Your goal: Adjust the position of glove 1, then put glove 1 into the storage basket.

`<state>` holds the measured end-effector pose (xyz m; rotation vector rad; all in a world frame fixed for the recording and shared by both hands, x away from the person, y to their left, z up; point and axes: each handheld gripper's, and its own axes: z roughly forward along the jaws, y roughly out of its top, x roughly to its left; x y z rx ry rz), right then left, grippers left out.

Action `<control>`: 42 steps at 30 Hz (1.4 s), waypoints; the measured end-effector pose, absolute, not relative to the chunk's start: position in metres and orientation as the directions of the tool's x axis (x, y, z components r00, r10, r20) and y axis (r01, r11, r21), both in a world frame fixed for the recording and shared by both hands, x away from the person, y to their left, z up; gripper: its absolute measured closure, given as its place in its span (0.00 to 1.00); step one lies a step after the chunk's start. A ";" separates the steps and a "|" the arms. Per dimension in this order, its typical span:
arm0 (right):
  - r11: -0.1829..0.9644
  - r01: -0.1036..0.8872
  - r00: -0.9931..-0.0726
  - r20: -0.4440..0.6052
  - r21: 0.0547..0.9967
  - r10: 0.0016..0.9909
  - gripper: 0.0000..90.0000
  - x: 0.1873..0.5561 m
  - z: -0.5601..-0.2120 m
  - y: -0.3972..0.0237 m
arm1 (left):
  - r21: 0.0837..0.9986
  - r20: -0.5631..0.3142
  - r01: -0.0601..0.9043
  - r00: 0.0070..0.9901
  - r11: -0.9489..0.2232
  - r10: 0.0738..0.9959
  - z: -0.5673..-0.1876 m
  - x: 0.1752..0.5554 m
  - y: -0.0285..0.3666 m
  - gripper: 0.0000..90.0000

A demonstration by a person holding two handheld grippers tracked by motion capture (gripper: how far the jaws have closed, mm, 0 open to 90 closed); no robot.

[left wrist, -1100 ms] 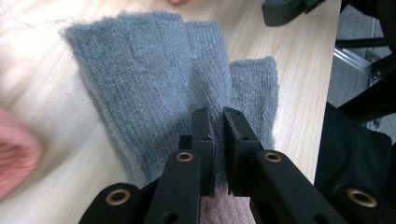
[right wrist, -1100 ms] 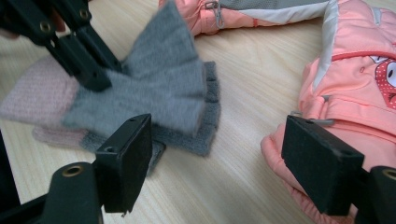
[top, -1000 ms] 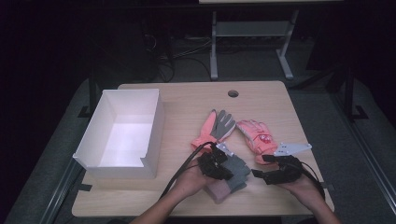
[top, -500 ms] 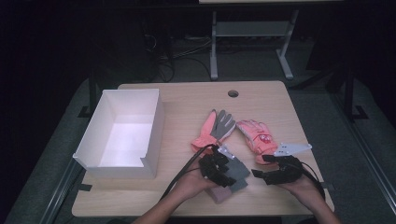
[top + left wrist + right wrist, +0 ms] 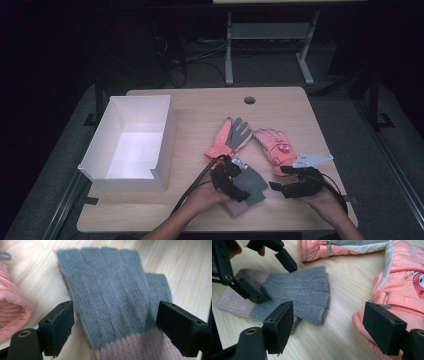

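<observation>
A grey knit glove [image 5: 251,183] with a dusty pink cuff lies flat near the table's front edge. My left gripper [image 5: 234,176] stands over it. Its jaws have just been opening and now stand wide on either side of the glove [image 5: 110,295] without pressing it. My right gripper [image 5: 283,178] hovers open just right of it, with bare wood between its jaws [image 5: 332,325]. In the right gripper view, the knit glove [image 5: 299,295] is at the left and a pink ski glove [image 5: 402,282] at the right.
Two pink ski gloves lie mid-table, one palm up with grey fingers [image 5: 232,136], the other [image 5: 274,145] beside it. An open white box [image 5: 165,131] stands at the left. A round cable hole [image 5: 249,100] is near the far edge.
My left gripper's jaws have opened and let go of the grey knit glove, which now rests flat on the table. The right gripper has stayed put.
</observation>
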<state>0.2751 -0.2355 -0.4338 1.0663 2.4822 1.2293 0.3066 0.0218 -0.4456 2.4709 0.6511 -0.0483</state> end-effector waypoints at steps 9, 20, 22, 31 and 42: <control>0.408 0.518 -0.734 0.146 0.752 0.663 0.27 0.274 -0.433 -0.236 | 0.507 -0.166 0.451 0.887 -0.734 0.430 -0.452 0.306 0.020 0.16; 0.407 0.518 -0.734 0.148 0.752 0.663 0.27 0.275 -0.434 -0.235 | 0.507 -0.171 0.440 0.894 -0.742 0.413 -0.451 0.304 0.018 0.32; 0.404 0.520 -0.732 0.149 0.753 0.665 0.27 0.274 -0.433 -0.235 | 0.505 -0.182 0.440 0.895 -0.743 0.407 -0.450 0.304 0.019 0.40; 0.390 0.506 -0.737 0.151 0.769 0.659 0.27 0.275 -0.431 -0.233 | 0.489 -0.286 0.465 0.885 -0.738 0.368 -0.451 0.308 0.021 0.69; 0.392 0.502 -0.739 0.147 0.771 0.658 0.27 0.274 -0.431 -0.232 | 0.493 -0.345 0.490 0.868 -0.718 0.356 -0.446 0.313 0.025 0.74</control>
